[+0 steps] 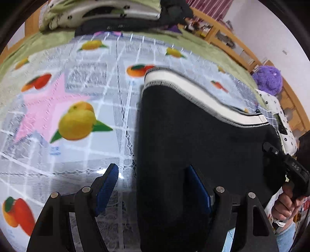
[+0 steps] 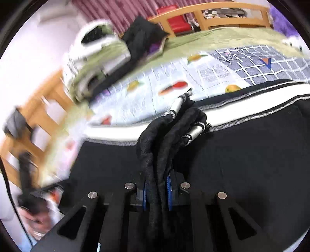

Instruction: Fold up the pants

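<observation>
Black pants (image 1: 193, 126) with a white side stripe (image 1: 193, 83) lie spread on a fruit-print cloth (image 1: 77, 87). My left gripper (image 1: 153, 187) hovers open over their near left edge. One blue pad (image 1: 107, 186) is above the cloth and the other pad (image 1: 199, 192) above the black fabric, neither pressing. In the right wrist view my right gripper (image 2: 157, 191) is shut on a bunched fold of the pants (image 2: 164, 135), and the stripe (image 2: 251, 104) puckers into the bunch. The right gripper's body (image 1: 290, 168) and the hand (image 1: 282, 207) holding it show at the far right of the left wrist view.
The cloth covers a green bedsheet (image 1: 203, 44). Folded bedding (image 1: 100, 11) and dark clothes (image 2: 143, 38) sit at the far end. A purple plush (image 1: 268, 79) lies by the wooden bed rail (image 1: 228, 38). A blurred hand (image 2: 36, 219) holds the other gripper at the lower left.
</observation>
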`<state>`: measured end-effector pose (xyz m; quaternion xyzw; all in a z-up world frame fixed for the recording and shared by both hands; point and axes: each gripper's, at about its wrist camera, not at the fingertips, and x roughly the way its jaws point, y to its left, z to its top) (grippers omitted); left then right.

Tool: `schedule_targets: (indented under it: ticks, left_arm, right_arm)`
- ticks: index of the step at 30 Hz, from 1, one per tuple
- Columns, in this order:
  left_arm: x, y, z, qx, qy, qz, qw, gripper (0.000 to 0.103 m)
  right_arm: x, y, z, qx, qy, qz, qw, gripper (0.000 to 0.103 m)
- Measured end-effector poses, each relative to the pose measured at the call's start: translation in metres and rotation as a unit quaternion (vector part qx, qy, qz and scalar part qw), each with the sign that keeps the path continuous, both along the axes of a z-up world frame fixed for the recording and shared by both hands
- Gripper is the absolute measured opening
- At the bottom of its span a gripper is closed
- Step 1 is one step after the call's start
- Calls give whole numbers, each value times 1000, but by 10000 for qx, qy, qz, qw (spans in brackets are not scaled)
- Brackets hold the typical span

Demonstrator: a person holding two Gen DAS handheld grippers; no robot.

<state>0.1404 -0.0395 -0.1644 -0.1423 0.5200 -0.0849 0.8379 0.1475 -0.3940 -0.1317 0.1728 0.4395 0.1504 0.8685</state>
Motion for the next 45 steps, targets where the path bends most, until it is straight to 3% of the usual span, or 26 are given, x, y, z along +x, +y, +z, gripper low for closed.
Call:
schedule_targets:
  ticks: [2, 3, 5, 7, 9, 10, 11, 14, 18, 20, 22, 24, 28, 31, 34, 35, 36, 38, 40, 45]
  left_arm:
    - [1, 0, -4, -137, -20, 41, 9999, 72]
    - [2, -2, -4, -129, -53, 69, 9999, 72]
    - [3, -5, -4, -83, -69, 51, 9999, 72]
    - [3, -5, -5, -77, -83, 83, 9999, 72]
    - [2, -5, -4, -50, -105, 80, 9999, 70]
    - [3, -7, -4, -119, -129, 20, 9998, 51]
    - [4, -9, -5, -248, -99, -86, 9996, 40]
    - [3, -15, 0, -62, -220, -133, 9997, 22]
    - [-2, -6, 12, -296, -363, -165, 9988, 16]
    - [-3, 3, 13, -507, -319, -122, 9981, 15]
    - [-2, 6, 11, -667, -257, -63, 9974, 15]
    - [-2, 4, 12, -655, -276, -50, 9975, 14]
    - [-4, -1, 21, -543, -380, -123, 9977, 13]
    - [-2, 2, 31, -569, -385, -211, 9974, 12]
    - [1, 10, 42, -657, -392, -173, 9969, 11]
    - [3, 14, 45, -679, -376, -150, 9969, 11]
    - [5, 19, 48, -759, -360, -140, 9964, 11]
    - [10, 32, 53, -1017, -321, -124, 9942, 10]
    - [15, 49, 66, -999, -416, -122, 9941, 10]
    - [10, 102, 100, -743, -822, 12, 9938, 10]
  right_arm:
    - [13, -1, -22, -606, 512, -192, 9967, 27]
    - [18, 1, -39, -777, 798, -151, 9937, 27]
    - [8, 1, -39, -780, 443, -103, 9959, 27]
    - [4, 0, -35, -828, 475, -129, 9954, 29]
    - [-3, -6, -32, -652, 499, -343, 9960, 37]
    - [-7, -9, -33, -573, 530, -374, 9962, 38]
    - [-9, -11, -34, -559, 566, -349, 9962, 39]
    - [-15, -9, -36, -685, 428, -218, 9965, 38]
    - [-41, -29, -5, -715, 269, -538, 9956, 38]
    - [-66, -45, 16, -1099, 43, -881, 9900, 44]
    - [-98, -66, 28, -1604, 34, -1497, 9756, 50]
    - [-126, -90, 25, -1361, 231, -1904, 9719, 50]
    - [-151, -110, 0, -458, 584, -2134, 9741, 50]
    - [-150, -112, -18, 369, 517, -2220, 9730, 50]
    - [-131, -110, -34, 999, 487, -2402, 9643, 47]
    - [-121, -107, -41, 1046, 548, -2457, 9621, 19]
    - [-108, -101, -48, 1000, 654, -2520, 9603, 8]
    - [-89, -88, -48, 730, 674, -2629, 9597, 7]
    - [-84, -67, -26, 499, 322, -2543, 9653, 6]
    - [-79, -22, 12, 927, -92, -2008, 9752, 6]
